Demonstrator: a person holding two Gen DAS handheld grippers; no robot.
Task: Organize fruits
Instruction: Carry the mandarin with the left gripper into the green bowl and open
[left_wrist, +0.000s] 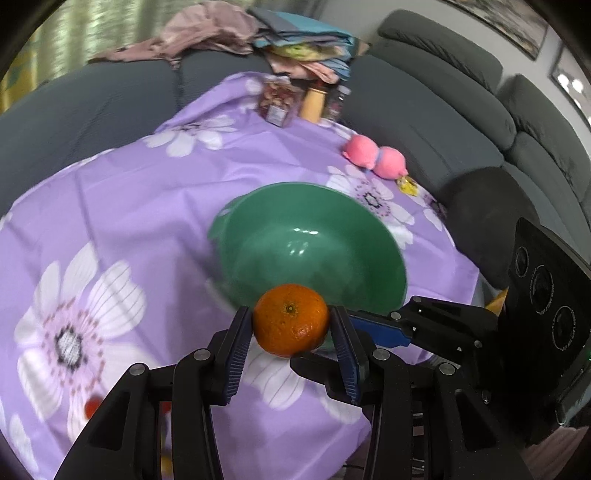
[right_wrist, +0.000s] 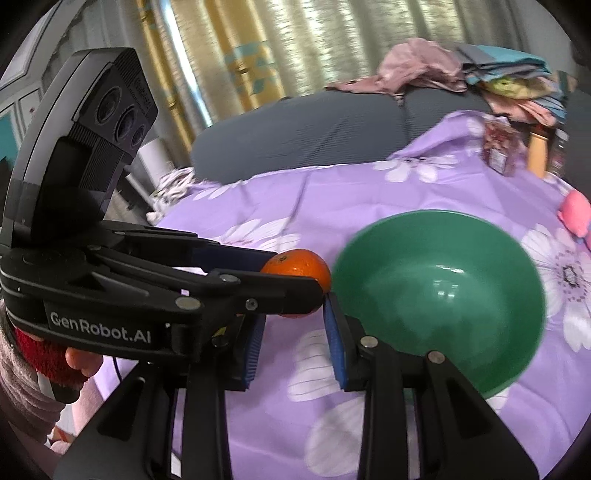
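My left gripper (left_wrist: 291, 325) is shut on an orange mandarin (left_wrist: 290, 319) and holds it above the purple floral cloth (left_wrist: 122, 206), just short of the near rim of a green bowl (left_wrist: 314, 247). The bowl holds nothing. In the right wrist view the left gripper (right_wrist: 295, 284) and the mandarin (right_wrist: 301, 266) sit just left of the bowl (right_wrist: 439, 291). My right gripper (right_wrist: 295, 336) is open and holds nothing, low above the cloth beside the bowl's near rim; it also shows in the left wrist view (left_wrist: 388, 328) on the right.
A pink plush toy (left_wrist: 375, 157) lies beyond the bowl near the table's far right edge. Jars and a bottle (left_wrist: 295, 101) stand at the far end. A grey sofa (left_wrist: 443, 122) with piled clothes (left_wrist: 258, 33) wraps around. A small red object (left_wrist: 90, 408) lies at the near left.
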